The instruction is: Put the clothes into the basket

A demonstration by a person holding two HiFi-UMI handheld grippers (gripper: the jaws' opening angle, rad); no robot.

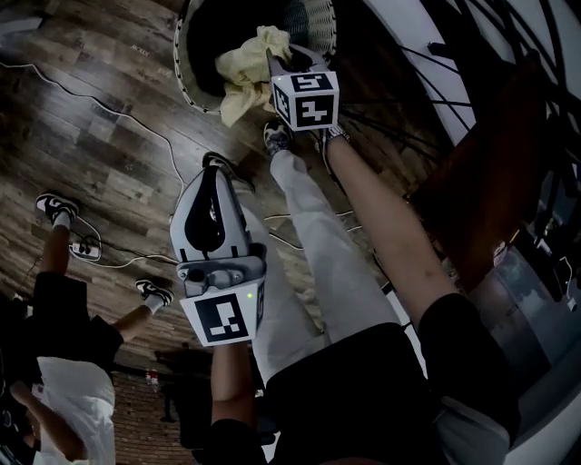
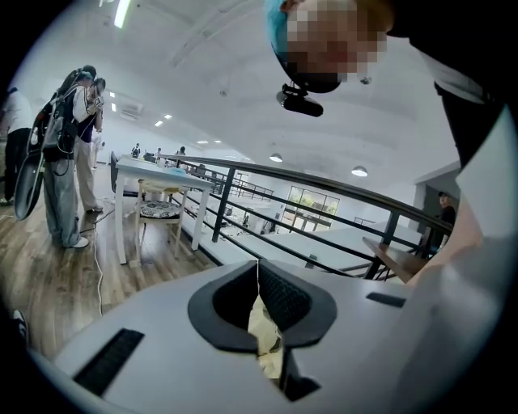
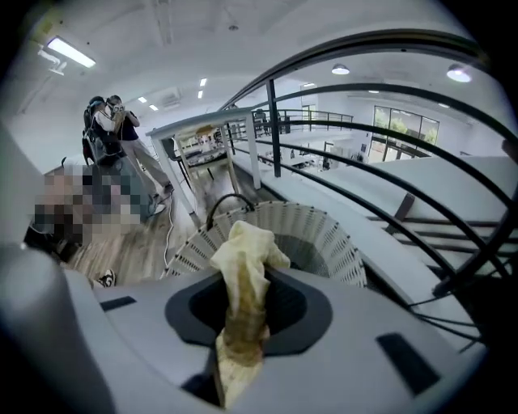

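While its markers (image 1: pixel 306 100) show, right gripper (image 1: pixel 275 60) clamps cloth (image 1: pixel 241 80).

Baskets: one white woven basket (image 1: pixel 320 20) | cloths: one pale yellow cloth (image 1: pixel 243 73), over the basket | grippers: two, the right gripper (image 1: pixel 272 59) at the basket, the left gripper (image 1: pixel 216 163) short of it | marker cubes (image 1: pixel 305 98): two, one per gripper | bystanders: one bystander (image 1: pixel 54 345), well apart from the basket
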